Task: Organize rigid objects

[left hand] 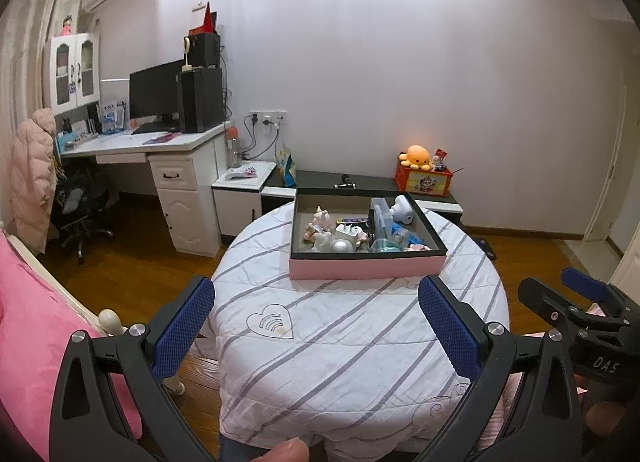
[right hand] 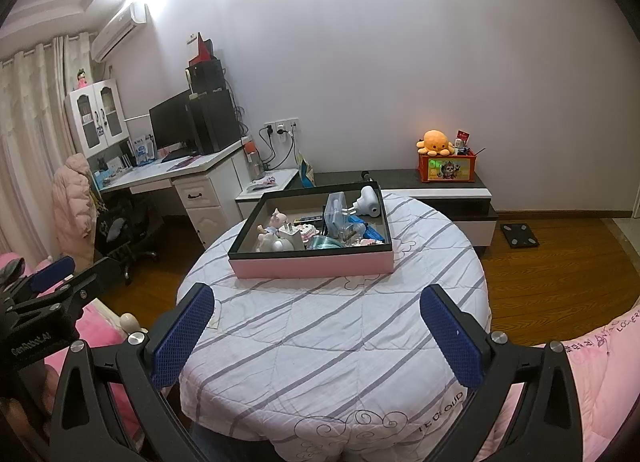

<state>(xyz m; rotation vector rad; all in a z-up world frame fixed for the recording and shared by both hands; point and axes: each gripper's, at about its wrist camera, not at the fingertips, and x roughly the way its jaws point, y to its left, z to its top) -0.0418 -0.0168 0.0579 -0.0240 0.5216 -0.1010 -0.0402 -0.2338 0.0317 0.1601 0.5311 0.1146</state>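
Note:
A pink box with a dark rim (left hand: 367,267) (right hand: 312,264) sits at the far side of a round table covered by a striped white cloth (left hand: 352,342) (right hand: 332,342). It holds several small rigid objects: a white round device (left hand: 402,209) (right hand: 367,200), a clear plastic case (left hand: 380,214) (right hand: 335,208), a white charger (left hand: 347,232) (right hand: 291,236), a silver ball (left hand: 343,246) and figurines (left hand: 320,222) (right hand: 274,222). My left gripper (left hand: 316,320) is open and empty over the near table. My right gripper (right hand: 316,322) is open and empty, also short of the box.
A low dark TV bench (left hand: 360,182) (right hand: 440,176) with an orange toy box (left hand: 422,180) (right hand: 446,168) stands behind the table. A white desk (left hand: 160,142) (right hand: 180,170) and an office chair are at the left. A pink bed (left hand: 32,322) lies near left. The floor is wood.

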